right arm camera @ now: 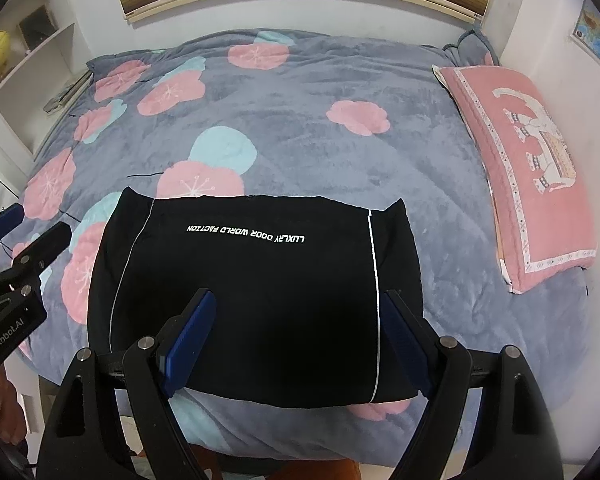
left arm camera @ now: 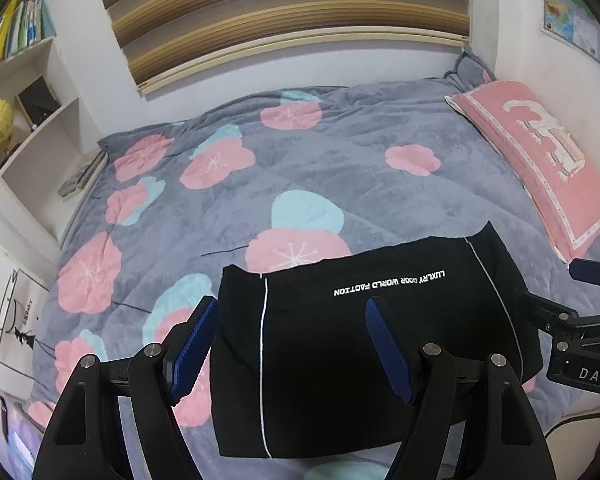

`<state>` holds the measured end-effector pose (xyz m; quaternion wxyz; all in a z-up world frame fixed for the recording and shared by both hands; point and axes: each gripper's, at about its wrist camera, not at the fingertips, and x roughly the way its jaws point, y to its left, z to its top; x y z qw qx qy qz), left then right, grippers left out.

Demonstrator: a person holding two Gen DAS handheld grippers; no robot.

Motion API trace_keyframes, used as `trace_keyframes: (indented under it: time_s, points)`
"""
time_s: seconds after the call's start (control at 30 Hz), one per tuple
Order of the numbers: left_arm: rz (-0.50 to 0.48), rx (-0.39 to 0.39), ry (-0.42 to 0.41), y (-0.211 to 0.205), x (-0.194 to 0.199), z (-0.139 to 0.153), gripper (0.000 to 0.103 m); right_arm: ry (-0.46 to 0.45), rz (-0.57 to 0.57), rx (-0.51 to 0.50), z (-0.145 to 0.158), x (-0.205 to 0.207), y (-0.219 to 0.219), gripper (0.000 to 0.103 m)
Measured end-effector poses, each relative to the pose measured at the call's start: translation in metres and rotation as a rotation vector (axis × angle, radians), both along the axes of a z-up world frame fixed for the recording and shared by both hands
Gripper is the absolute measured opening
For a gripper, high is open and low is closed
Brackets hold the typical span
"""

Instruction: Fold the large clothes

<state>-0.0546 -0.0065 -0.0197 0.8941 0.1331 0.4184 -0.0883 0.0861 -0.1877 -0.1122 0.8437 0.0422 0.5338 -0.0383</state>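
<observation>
I held both the left hand-held gripper (left arm camera: 290,346) and right hand-held gripper (right arm camera: 300,338) wide open and empty above the folded black fabric garment (right arm camera: 256,300), which lay flat near the bed's (right arm camera: 340,152) near edge, apparently finished.

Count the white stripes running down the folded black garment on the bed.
2: one stripe near the garment's left edge, one stripe near its right edge. Folded-under layers may hide more.

white print "luxlry door world faction" runs upside down across the black folded garment (left arm camera: 340,344), seen in both views. "das" on the right gripper (left arm camera: 588,374) body. "genrobot.ai" on the left gripper (right arm camera: 8,332) body.
</observation>
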Motion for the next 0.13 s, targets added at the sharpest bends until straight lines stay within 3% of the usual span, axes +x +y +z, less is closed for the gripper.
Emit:
trace_keyframes:
  time_s: [0.13]
  points:
    - [0.022,0.018,-0.041,0.0043,0.0003,0.0024,0.076,0.000,-0.001,-0.002,-0.0006,-0.0010,0.0015,0.085]
